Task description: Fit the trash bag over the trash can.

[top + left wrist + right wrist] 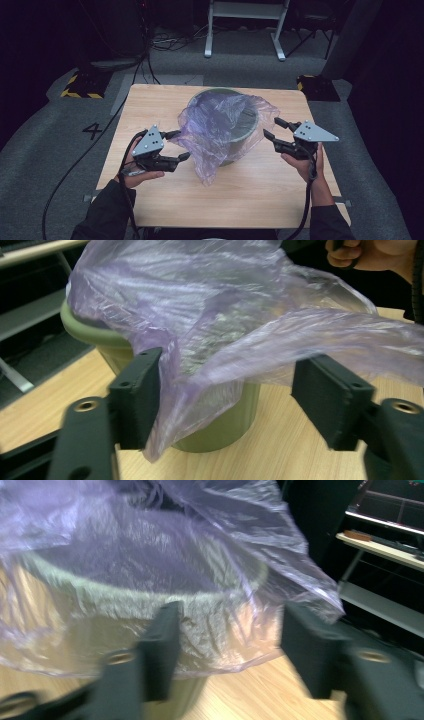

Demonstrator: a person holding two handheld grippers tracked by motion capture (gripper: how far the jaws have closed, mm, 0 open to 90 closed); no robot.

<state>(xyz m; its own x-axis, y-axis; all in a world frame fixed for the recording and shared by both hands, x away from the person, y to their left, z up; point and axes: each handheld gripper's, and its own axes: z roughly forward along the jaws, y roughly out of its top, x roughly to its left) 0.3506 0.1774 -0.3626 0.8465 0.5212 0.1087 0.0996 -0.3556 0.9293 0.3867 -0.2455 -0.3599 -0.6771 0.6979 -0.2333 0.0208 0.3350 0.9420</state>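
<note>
High view: sitting mid-worktop [165,200], the green bin [235,145], with the purple bag [210,135] draped half over its rim and sagging down the near side. Hovering at the bin's near-left, the left gripper [179,145], jaws spread, film lying between them but not pinched. Waiting at the bin's right, the right gripper [274,127], jaws spread too, clear of the plastic.

Left gripper view: looking along the spread jaws at the bin [220,430]; bag [225,315] billowing across, one fold brushing the inner face of the left-hand jaw. Risk here: closing on a single thin layer and tearing it, or tugging and dragging the bag off the far rim.

Right gripper view: blurred; jaws standing apart before the bin's [190,600] rim, bag [150,555] hanging over the edge just ahead. Risk here: pinching film and rim together, tipping or sliding the light bin; or missing the loose hem entirely and letting the film slump inside.
</note>
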